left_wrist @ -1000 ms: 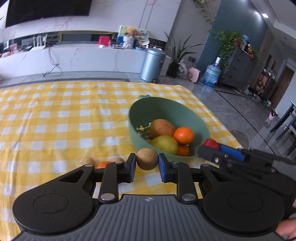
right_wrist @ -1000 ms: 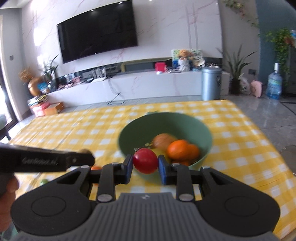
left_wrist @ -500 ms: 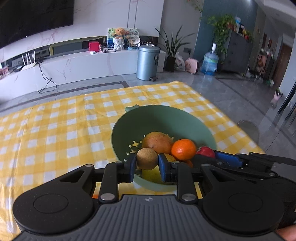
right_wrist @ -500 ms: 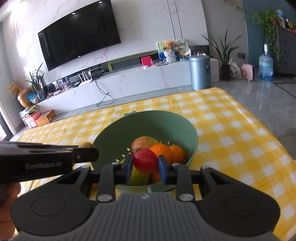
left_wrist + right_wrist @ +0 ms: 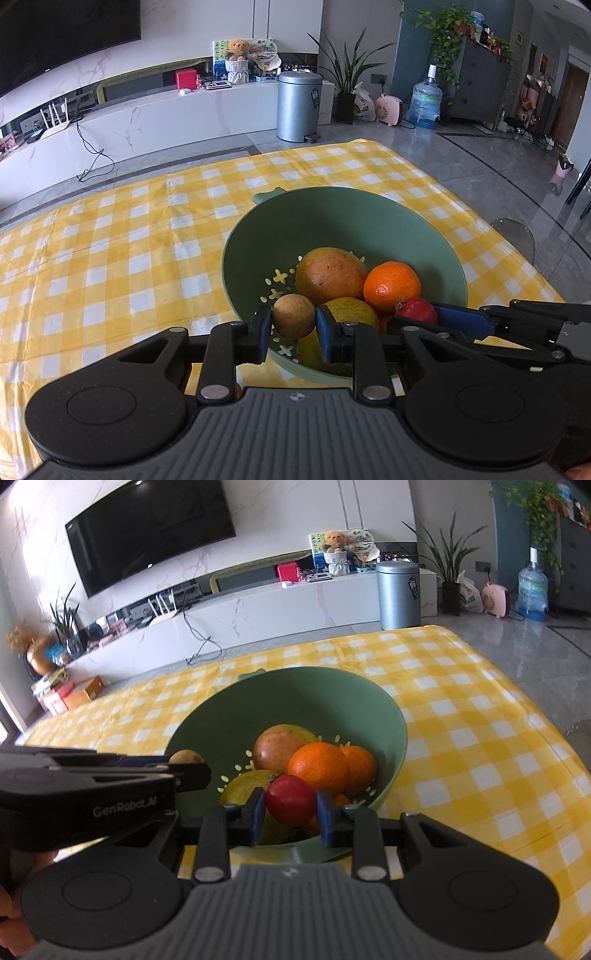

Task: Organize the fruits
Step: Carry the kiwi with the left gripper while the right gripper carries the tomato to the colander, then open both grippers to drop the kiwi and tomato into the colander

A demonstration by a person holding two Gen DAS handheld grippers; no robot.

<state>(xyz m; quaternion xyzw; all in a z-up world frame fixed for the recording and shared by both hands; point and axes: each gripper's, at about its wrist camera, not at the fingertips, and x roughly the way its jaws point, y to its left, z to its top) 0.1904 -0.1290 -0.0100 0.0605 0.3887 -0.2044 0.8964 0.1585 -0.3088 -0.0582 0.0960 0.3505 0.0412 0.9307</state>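
Note:
A green bowl (image 5: pixel 369 221) stands on the yellow checked tablecloth and also shows in the right wrist view (image 5: pixel 314 698). It holds a mango (image 5: pixel 328 275), oranges (image 5: pixel 391 286) and a yellow-green fruit (image 5: pixel 351 310). My left gripper (image 5: pixel 293 326) is shut on a brown round fruit (image 5: pixel 293 315) over the bowl's near left side. My right gripper (image 5: pixel 290 814) is shut on a red round fruit (image 5: pixel 290 799) over the bowl's near rim. The two grippers are side by side; the left one shows in the right wrist view (image 5: pixel 92 786).
The yellow checked table (image 5: pixel 110 258) spreads left and behind the bowl; its right edge (image 5: pixel 554 720) drops to a grey floor. A silver bin (image 5: pixel 298 105) and a white TV bench (image 5: pixel 147 118) stand far behind.
Both grippers have moved forward and over the bowl with their fruits. The small fruits on the cloth near the left gripper have passed out of view.

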